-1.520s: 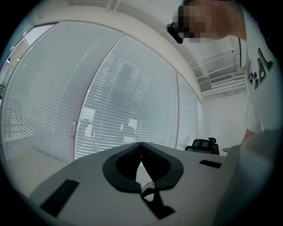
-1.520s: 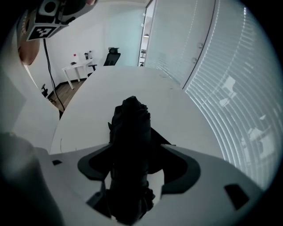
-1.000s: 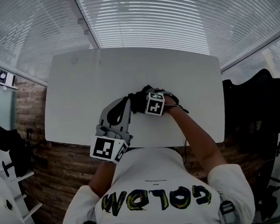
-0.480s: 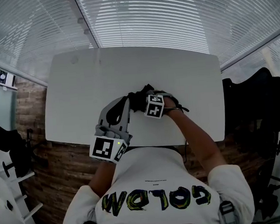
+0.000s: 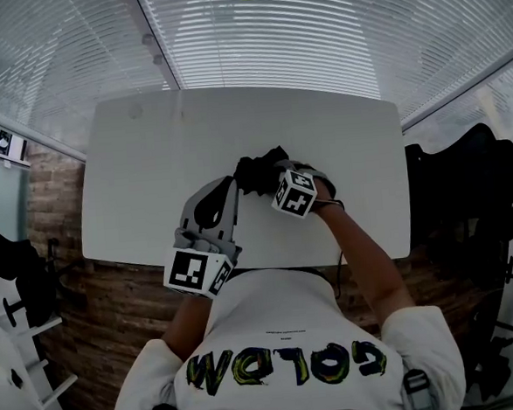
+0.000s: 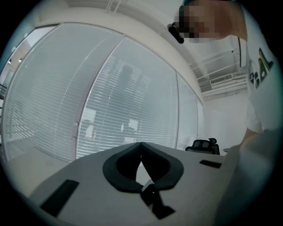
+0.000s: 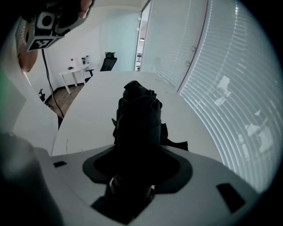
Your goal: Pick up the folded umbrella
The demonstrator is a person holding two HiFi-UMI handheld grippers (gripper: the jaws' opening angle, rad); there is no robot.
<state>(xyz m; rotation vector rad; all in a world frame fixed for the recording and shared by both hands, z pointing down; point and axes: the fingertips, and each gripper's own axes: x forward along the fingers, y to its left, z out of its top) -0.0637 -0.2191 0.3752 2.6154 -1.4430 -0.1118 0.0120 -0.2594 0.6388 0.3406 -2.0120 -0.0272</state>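
Observation:
The folded black umbrella [image 5: 256,171] is over the near middle of the white table [image 5: 165,153]. My right gripper [image 5: 269,178] points steeply down and its jaws are closing on it. In the right gripper view the umbrella [image 7: 138,118] fills the gap between the jaws of the right gripper [image 7: 136,152] and sticks out ahead, its far end above the tabletop. My left gripper [image 5: 230,184] lies level just left of the umbrella. In the left gripper view, the left gripper [image 6: 141,145] has its tips touching with nothing between them.
Window blinds [image 5: 315,38] run behind the table's far edge. A dark office chair [image 5: 465,185] stands to the right and white racks [image 5: 12,348] to the left. The person's torso [image 5: 284,347] is against the table's near edge.
The right gripper has closed on the umbrella, tilted and risen a little, and its marker cube has shifted right. The umbrella's end has come up off the table. The left gripper has stayed still.

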